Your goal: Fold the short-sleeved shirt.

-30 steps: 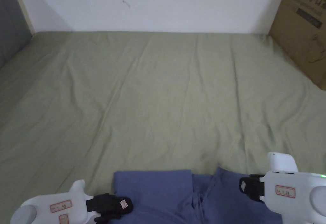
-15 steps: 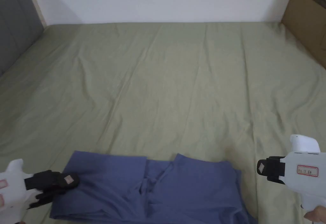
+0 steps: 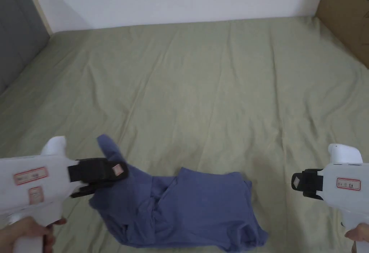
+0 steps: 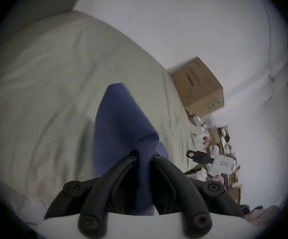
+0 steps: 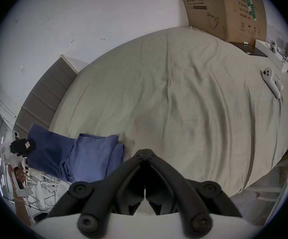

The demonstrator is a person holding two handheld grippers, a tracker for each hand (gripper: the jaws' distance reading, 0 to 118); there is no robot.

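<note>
At near left of the green-sheeted bed (image 3: 201,84): left white-and-black gripper (image 3: 119,174) raised, clamping a lifted corner of the blue cotton short-sleeved shirt (image 3: 194,210). Right white-and-black gripper (image 3: 293,184) apart, jaws closed empty.

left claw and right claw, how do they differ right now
The left claw is shut on the blue shirt, lifting one end off the bed; the right claw is shut on nothing. The left claw sits over the shirt's edge; the right claw hangs beside it, apart from the cloth. Both have white bodies and black jaws.
</note>
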